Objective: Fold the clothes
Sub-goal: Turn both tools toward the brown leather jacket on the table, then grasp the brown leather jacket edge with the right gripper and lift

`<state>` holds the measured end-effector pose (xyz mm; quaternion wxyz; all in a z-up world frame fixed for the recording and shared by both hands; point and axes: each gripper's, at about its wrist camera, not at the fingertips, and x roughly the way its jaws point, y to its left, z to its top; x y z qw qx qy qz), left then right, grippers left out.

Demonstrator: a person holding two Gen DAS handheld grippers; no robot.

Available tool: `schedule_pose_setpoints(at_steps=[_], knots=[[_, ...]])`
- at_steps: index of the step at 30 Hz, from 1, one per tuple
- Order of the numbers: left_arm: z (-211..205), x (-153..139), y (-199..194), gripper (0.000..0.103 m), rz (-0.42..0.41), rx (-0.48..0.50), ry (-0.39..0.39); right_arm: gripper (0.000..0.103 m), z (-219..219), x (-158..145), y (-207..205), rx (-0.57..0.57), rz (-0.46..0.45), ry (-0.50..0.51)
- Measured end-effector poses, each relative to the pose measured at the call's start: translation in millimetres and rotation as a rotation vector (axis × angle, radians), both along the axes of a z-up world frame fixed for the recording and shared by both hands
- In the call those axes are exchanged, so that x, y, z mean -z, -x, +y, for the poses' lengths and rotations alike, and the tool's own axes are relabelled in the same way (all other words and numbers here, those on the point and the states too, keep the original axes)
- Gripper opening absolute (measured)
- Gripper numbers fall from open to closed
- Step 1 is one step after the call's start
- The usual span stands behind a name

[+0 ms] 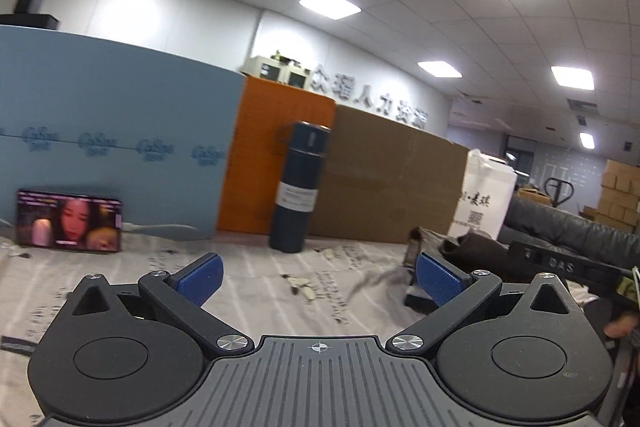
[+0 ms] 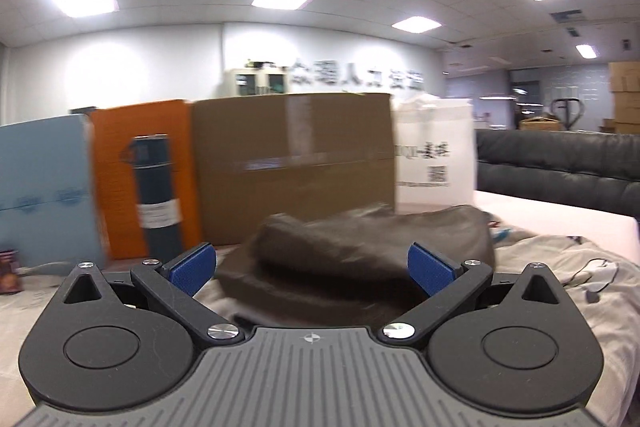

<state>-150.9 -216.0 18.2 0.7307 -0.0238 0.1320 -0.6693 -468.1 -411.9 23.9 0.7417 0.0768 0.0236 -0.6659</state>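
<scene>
A dark folded garment (image 2: 360, 247) lies on the table just beyond my right gripper (image 2: 312, 269), which is open and empty, its blue pads on either side of the garment's near edge. The same garment (image 1: 472, 247) shows at the right in the left wrist view. My left gripper (image 1: 318, 277) is open and empty above the printed table cover (image 1: 260, 267). A light garment (image 2: 560, 267) lies to the right of the dark one.
A dark blue flask (image 1: 298, 187) stands at the table's back. Behind it are a blue board (image 1: 100, 127), an orange panel (image 1: 276, 155), a cardboard box (image 2: 296, 163) and a white bag (image 2: 436, 155). A phone (image 1: 68, 221) leans at left. A dark sofa (image 2: 560, 163) is at right.
</scene>
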Motion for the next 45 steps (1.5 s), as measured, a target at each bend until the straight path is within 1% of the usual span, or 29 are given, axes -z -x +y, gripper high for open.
schedule_pose_setpoints(at_steps=[2,4,6,13,16,18,19,20,21,23,24,26,27,29,31,33,37,40,43,44,45], knots=[[-11.5,2.2,4.5,0.103,-0.005,0.034,-0.02,0.103,-16.3,0.4,-0.7,0.026,0.02,0.0],[-20.7,3.3,10.1,0.103,0.001,0.074,-0.04,0.103,-35.9,2.9,-11.3,0.044,0.091,-0.007],[-28.4,4.1,13.4,0.103,0.014,0.102,-0.059,0.103,-61.0,7.5,-22.2,0.045,0.154,-0.034],[-50.6,9.2,14.9,0.103,0.029,0.116,-0.087,0.103,-104.6,11.3,-47.2,0.063,0.22,-0.097],[-61.6,10.6,14.0,0.103,0.036,0.129,-0.099,0.103,-108.2,13.0,-47.1,0.094,0.169,-0.073],[-70.1,11.4,12.3,0.103,0.032,0.14,-0.104,0.099,-108.4,18.0,-46.1,0.128,0.151,-0.058],[-74.8,11.7,11.3,0.103,0.033,0.143,-0.109,0.091,-108.1,20.5,-46.0,0.141,0.161,-0.049],[-79.4,11.9,10.4,0.103,0.039,0.143,-0.113,0.076,-107.1,22.0,-45.0,0.151,0.177,-0.037],[-84.5,12.0,9.6,0.103,0.051,0.143,-0.116,0.066,-105.6,21.7,-41.0,0.151,0.17,-0.032],[-93.3,11.8,9.3,0.103,0.068,0.147,-0.118,0.029,-102.4,20.7,-32.5,0.149,0.15,-0.025],[-97.7,11.7,10.6,0.103,0.068,0.148,-0.115,0.021,-100.8,20.2,-28.3,0.147,0.14,-0.021],[-105.6,10.5,15.0,0.103,0.059,0.148,-0.108,0.016,-93.4,15.9,-15.7,0.128,0.075,-0.023],[-109.7,9.9,17.4,0.103,0.054,0.151,-0.103,0.016,-87.4,13.8,-9.1,0.118,0.047,-0.015],[-117.7,8.4,22.5,0.103,0.039,0.174,-0.087,0.011,-73.8,10.5,3.5,0.111,0.002,0.007],[-125.9,6.7,26.7,0.103,0.032,0.183,-0.073,0.009,-56.1,6.8,18.4,0.112,-0.051,0.034],[-134.6,5.5,28.5,0.103,0.043,0.197,-0.064,0.008,-36.4,3.4,34.5,0.122,-0.103,0.063],[-156.6,2.5,25.5,0.103,0.107,0.26,-0.057,0.007,-4.6,-0.2,69.5,0.186,-0.169,0.114],[-180.6,-1.0,17.7,0.103,0.254,0.342,-0.079,0.008,3.9,1.1,96.6,0.252,-0.205,0.111],[-209.9,-1.7,14.3,0.103,0.42,0.459,-0.11,0.007,6.3,7.1,118.5,0.302,-0.228,0.088],[-218.7,-1.0,15.7,0.103,0.468,0.492,-0.112,0.007,6.7,9.9,124.6,0.311,-0.24,0.077],[-226.4,-1.0,18.8,0.103,0.491,0.521,-0.111,0.007,7.2,13.2,130.6,0.32,-0.255,0.066]])
